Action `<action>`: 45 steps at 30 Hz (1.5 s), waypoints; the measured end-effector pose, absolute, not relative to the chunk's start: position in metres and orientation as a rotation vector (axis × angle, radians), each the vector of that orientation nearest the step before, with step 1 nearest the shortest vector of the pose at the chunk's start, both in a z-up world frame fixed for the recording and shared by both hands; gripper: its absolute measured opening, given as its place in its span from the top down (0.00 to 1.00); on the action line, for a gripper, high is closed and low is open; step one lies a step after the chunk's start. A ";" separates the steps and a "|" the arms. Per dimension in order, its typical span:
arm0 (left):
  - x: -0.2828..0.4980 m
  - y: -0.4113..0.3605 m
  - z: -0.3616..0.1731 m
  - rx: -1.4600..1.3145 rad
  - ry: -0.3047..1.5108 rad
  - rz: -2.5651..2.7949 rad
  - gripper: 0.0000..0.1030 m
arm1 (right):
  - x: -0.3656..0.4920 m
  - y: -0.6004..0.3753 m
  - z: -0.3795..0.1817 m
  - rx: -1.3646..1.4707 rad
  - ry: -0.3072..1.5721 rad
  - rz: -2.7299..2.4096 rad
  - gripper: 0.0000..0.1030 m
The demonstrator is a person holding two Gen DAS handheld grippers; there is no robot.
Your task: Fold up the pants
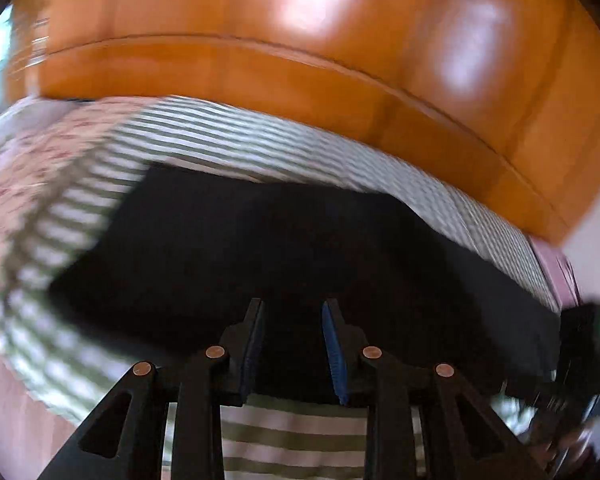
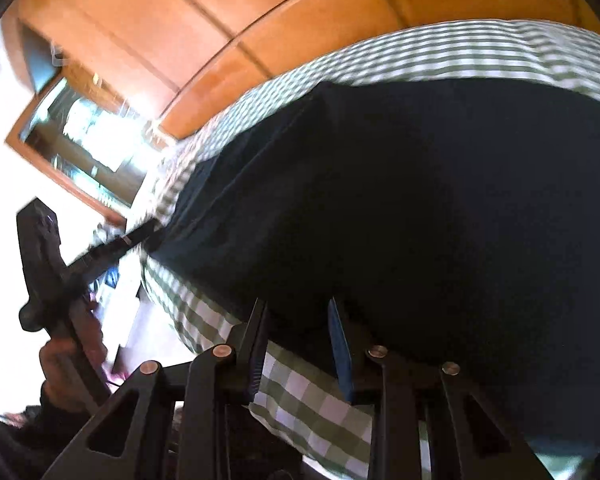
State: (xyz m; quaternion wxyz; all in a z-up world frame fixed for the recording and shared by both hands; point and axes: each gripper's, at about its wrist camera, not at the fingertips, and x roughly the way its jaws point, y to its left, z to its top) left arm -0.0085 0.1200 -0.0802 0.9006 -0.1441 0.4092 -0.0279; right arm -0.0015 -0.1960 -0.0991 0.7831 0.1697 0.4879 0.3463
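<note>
Both tools part-open, empty, above pants (image 1: pixel 280 248).

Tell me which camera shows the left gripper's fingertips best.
The left wrist view: the left gripper fills the lower middle, both blue pads visible with a clear gap over the dark pants. The right wrist view shows it only from the side, blurred at the pants' edge, its tip hard to make out.

Dark pants (image 2: pixel 400 208) lie spread flat on a green-and-white checked bedspread (image 2: pixel 300 396), below an orange wooden headboard (image 2: pixel 204 28). The right gripper (image 2: pixel 298 312) hangs over the pants' near edge, jaws parted with nothing between. At the bedspread's left edge, a hand (image 2: pixel 66 372) holds the left gripper (image 2: pixel 156 227), whose tip reaches the pants' corner.
</note>
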 end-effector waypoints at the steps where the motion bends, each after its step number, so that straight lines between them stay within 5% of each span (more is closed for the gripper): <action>1: -0.003 0.107 -0.085 -0.281 0.866 -0.102 0.72 | -0.002 -0.208 -0.095 0.392 1.036 0.720 0.71; 12: 0.016 0.074 -0.125 -0.257 0.983 -0.192 0.71 | -0.086 -0.493 -0.098 0.952 0.743 0.021 0.62; 19: 0.022 0.085 -0.125 -0.364 1.016 -0.229 0.67 | -0.119 -0.574 -0.134 1.147 0.643 -0.211 0.60; 31: 0.016 0.090 -0.125 -0.414 1.016 -0.220 0.66 | -0.092 -0.603 -0.145 1.145 0.660 -0.264 0.85; 45: 0.020 0.095 -0.120 -0.494 1.037 -0.229 0.69 | -0.016 -0.424 -0.026 0.576 0.733 0.199 0.85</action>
